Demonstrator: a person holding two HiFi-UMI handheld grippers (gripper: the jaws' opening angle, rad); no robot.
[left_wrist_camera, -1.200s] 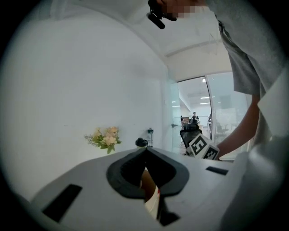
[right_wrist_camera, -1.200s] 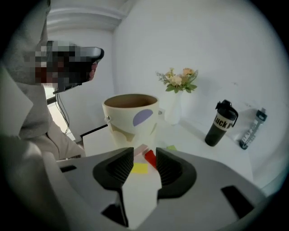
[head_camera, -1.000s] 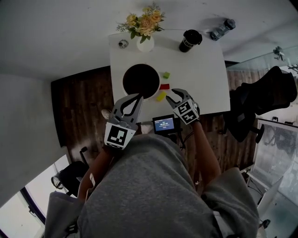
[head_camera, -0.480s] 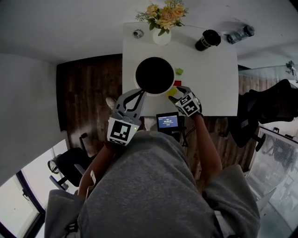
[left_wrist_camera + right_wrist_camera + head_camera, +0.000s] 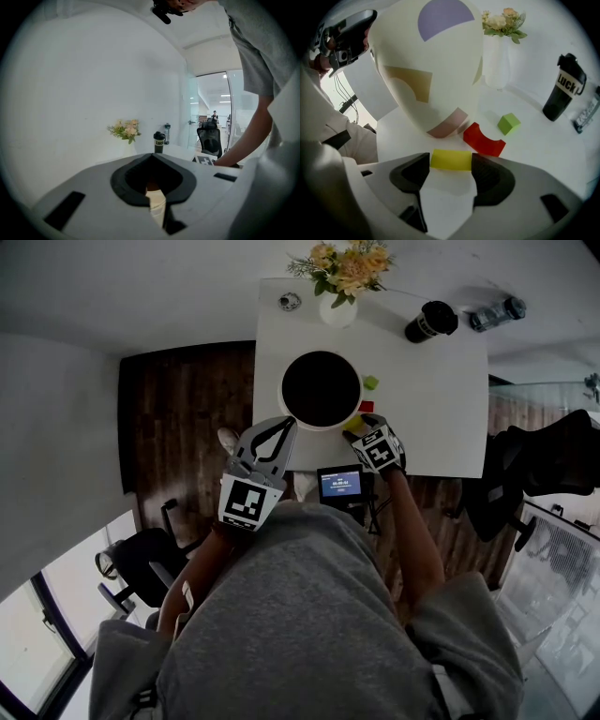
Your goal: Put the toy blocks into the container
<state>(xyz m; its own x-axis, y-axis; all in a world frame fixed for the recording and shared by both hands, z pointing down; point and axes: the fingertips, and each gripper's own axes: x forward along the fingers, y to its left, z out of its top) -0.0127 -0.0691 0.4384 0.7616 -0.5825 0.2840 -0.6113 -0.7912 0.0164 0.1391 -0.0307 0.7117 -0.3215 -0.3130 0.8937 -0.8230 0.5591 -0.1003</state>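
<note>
At the tabletop's (image 5: 427, 418) near edge, the left gripper (image 5: 287, 423) hangs with its jaws closed on nothing, tips near the container (image 5: 436, 65). The right gripper (image 5: 450, 162), its jaws just opened wide, straddles the yellow block (image 5: 451, 158), which lies on the tabletop. Beyond it, right of the container, lie the red block (image 5: 483, 140) and the green block (image 5: 508, 123).

L claw (image 5: 284, 425): jaws shut tip to tip, pointing only slightly below level. R claw (image 5: 361, 427): tipped steeply down, jaws wide apart, have just been opening. Yellow block (image 5: 450, 160) sits btwn its pads. L marker cube (image 5: 242, 503) & R marker cube (image 5: 376, 450) sit behind the claws, facing up. L forearm (image 5: 192, 573) & R forearm (image 5: 412, 540) bare, running back from the claws to grey sleeves.
</note>
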